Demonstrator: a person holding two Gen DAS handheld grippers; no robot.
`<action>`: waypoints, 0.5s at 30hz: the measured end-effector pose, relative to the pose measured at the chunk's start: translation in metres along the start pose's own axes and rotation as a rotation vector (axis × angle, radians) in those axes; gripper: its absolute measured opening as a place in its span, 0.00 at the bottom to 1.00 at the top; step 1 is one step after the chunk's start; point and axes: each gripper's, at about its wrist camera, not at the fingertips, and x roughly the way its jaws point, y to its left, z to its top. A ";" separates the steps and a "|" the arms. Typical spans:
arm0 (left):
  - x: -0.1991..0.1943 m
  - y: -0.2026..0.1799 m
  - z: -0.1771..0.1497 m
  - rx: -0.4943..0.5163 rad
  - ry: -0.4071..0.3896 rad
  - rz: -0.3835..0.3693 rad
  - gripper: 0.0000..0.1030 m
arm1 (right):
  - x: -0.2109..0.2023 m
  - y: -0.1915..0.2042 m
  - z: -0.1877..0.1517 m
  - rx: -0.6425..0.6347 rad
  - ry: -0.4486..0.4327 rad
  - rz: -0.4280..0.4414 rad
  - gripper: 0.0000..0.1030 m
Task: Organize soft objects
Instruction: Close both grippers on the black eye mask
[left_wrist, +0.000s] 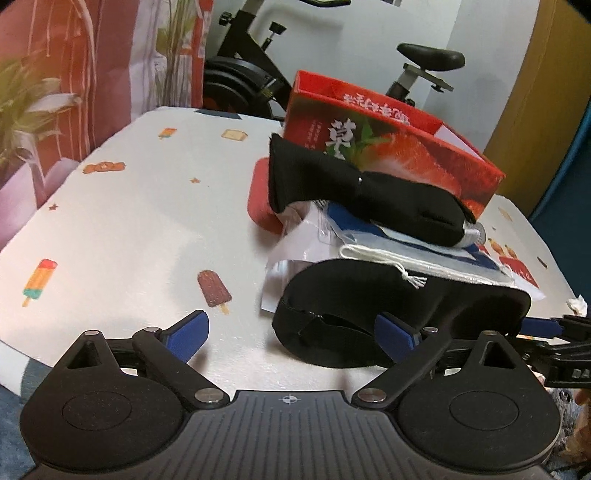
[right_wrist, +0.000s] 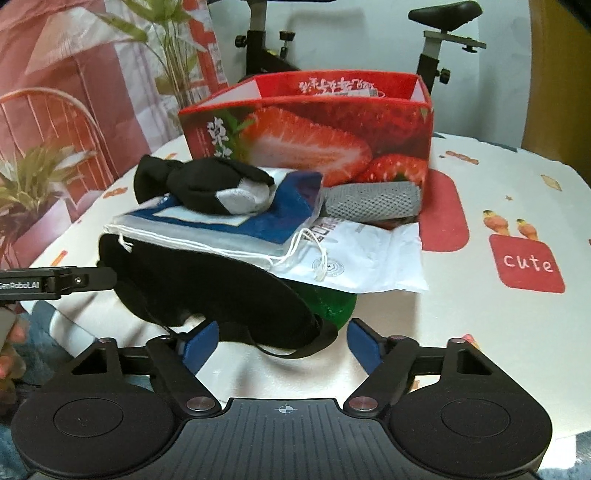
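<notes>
Both grippers are positioned at the near edge of the table (right_wrist: 498, 332), which is covered w/ a white cloth printed w/ ice-lollies and a red "cute" patch.

Left gripper (left_wrist: 291, 338): jaws are set wide apart; nothing is held. The blue pad of its right finger is seen touching or just beside the near edge of the black eye mask (left_wrist: 369, 306); which of the two cannot be told. The left finger is over bare cloth.

Right gripper (right_wrist: 282, 343): jaws are apart, approx. astride the strap end of the eye mask (right_wrist: 207, 288); no clamping is visible. The left gripper's finger is seen entering at the left of the right wrist view, near the mask's far end.

Task items are stacked in one pile near the table centre:
- Eye mask at the front, closest to both grippers.
- A white drawstring pouch (right_wrist: 229, 236) w/ blue contents is laid behind and partly over the mask.
- A black sock bundle (right_wrist: 207, 188) w/ a grey toe is laid on top of the pouch.
- A white plastic bag (right_wrist: 369, 258) is spread under the pouch, to its right.
- A grey knit item (right_wrist: 373, 201) is placed against the box front.

A red strawberry-print box (right_wrist: 332, 140), open at the top, stands behind the pile. An exercise bike (left_wrist: 258, 66) is visible beyond the table.
</notes>
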 end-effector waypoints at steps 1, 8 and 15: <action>0.001 -0.001 0.000 0.003 -0.001 -0.004 0.94 | 0.003 -0.002 -0.001 0.004 0.000 0.000 0.70; 0.003 -0.001 0.000 0.005 -0.050 -0.051 0.94 | 0.007 -0.013 -0.003 0.055 -0.004 0.019 0.67; 0.014 -0.001 0.001 -0.002 -0.042 -0.097 0.94 | 0.010 -0.009 -0.003 0.039 0.012 0.039 0.67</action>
